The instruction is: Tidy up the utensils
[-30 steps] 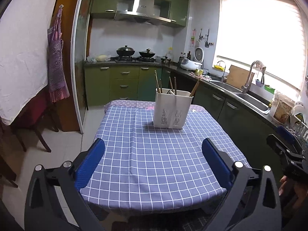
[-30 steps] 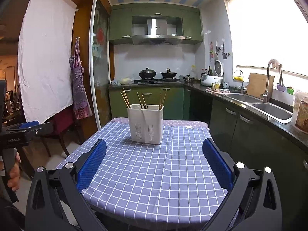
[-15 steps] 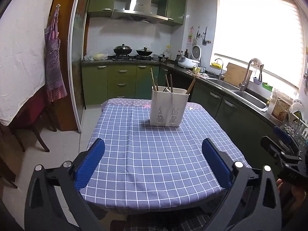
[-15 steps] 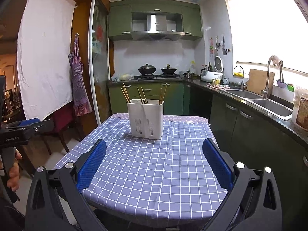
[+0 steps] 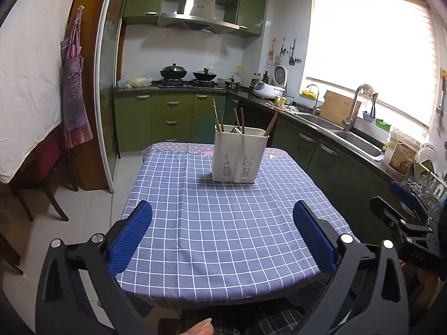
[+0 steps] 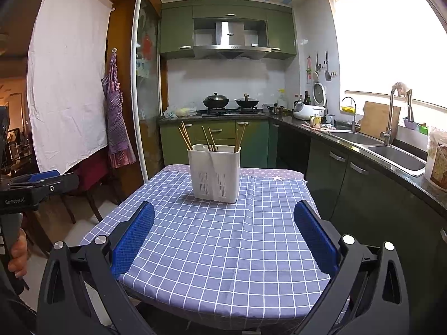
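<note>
Left wrist view: left claw (image 5: 222, 234) fills the bottom of the frame, jaws spread wide, nothing btwn them, held level over the near edge of the worktop (image 5: 223, 237). Likely held back like that so the whole worktop stays in sight. White utensil holder (image 5: 239, 156) stands upright at centre frame, toward the far end of the worktop, w/ chopsticks (image 5: 216, 115) poking up out of it, some leaning left, one leaning right. No loose utensils seen on the checked blue cloth. So either they're all sorted into the holder already, or they stand mixed and want re-sorting btwn compartments; can't tell which. Right claw (image 5: 402, 217) shows side-on at the right edge, can't read its gap from here.

Right wrist view: right claw (image 6: 223, 237) at bottom of frame, also wide open and empty, short of the holder (image 6: 214, 173), which sits at centre w/ chopsticks (image 6: 185, 136) fanned above the rim. A divider splits it into compartments; which sticks sit in which is hidden. Left claw at left edge, a hand (image 6: 18, 254) on its grip.

Surface & room: cloth lies mostly flat, w/ a few faint creases. Green cabinets, hob w/ two pans at upper centre, sink and bright window at right, apron hanging at left.
</note>
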